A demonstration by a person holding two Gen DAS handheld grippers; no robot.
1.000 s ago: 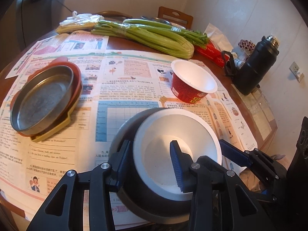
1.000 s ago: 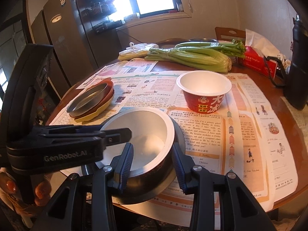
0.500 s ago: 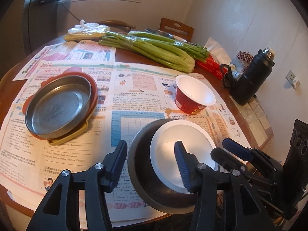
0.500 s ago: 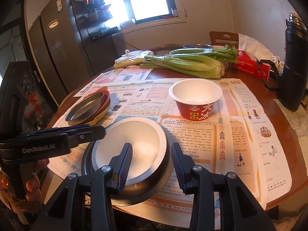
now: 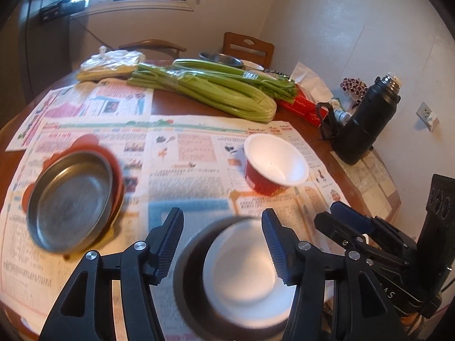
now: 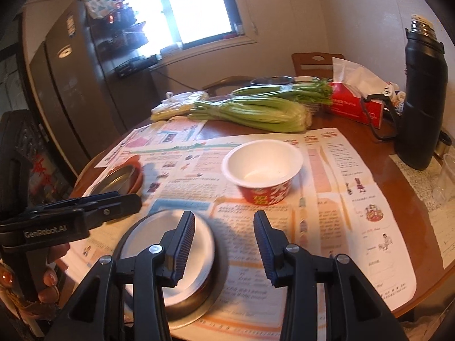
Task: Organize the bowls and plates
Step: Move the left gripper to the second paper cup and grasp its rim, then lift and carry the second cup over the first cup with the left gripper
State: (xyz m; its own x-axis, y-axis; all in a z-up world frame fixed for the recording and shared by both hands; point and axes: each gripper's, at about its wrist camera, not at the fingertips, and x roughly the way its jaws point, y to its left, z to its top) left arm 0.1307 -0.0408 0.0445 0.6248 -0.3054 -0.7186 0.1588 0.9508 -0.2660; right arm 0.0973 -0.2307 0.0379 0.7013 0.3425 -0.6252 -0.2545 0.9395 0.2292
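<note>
Nearest me, both grippers, left [image 5: 221,244] and right [image 6: 224,245], gaped empty over the white bowl [image 5: 244,267] nested in its dark dish [image 6: 187,309], while beyond, the red bowl [image 6: 263,172] and stacked plates [image 5: 68,196] waited unsorted.

Left gripper [image 5: 221,244] and right gripper [image 6: 224,241] hover, jaws spread wide, gripping nothing.
</note>
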